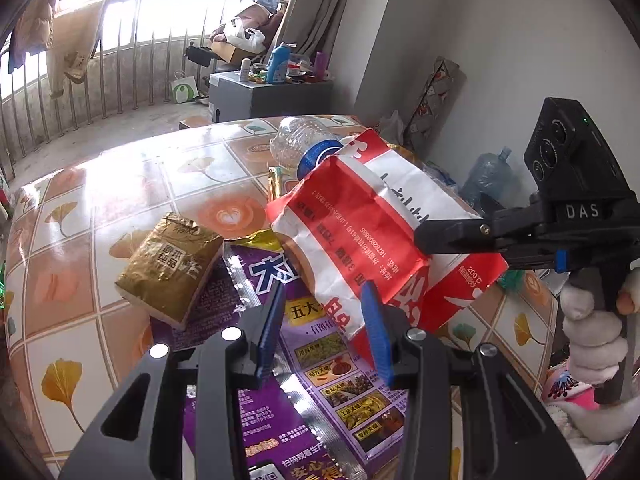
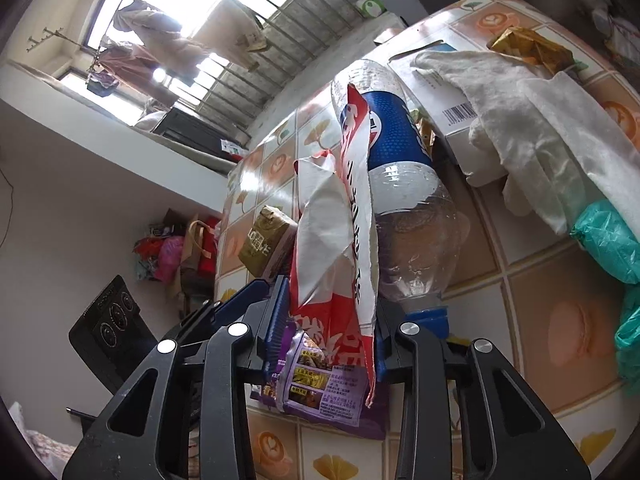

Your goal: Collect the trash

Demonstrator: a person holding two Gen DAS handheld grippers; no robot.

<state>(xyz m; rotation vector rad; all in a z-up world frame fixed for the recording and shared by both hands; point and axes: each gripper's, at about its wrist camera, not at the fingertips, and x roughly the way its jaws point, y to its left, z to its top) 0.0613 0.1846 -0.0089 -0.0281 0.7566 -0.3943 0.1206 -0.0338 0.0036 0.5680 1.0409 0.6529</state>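
The red-and-white paper bag (image 1: 372,216) hangs above the table (image 1: 100,184), seemingly held up as a sack for the trash. The right hand-held gripper (image 1: 420,240), at 3 o'clock, pinches its edge, jaws narrowly parted. The left hand-held gripper (image 1: 324,332) stands half open around the bag's lower edge and the purple wrapper (image 1: 320,360); its contact is unclear.

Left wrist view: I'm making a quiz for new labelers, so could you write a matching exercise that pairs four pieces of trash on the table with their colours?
Things:
1. paper bag
2. boxy packet
3. plastic bottle
4. flat wrapper

Colours:
a. purple
b. red and white
c. gold
d. clear with a blue label

Pairs: 1-b, 2-c, 3-d, 4-a
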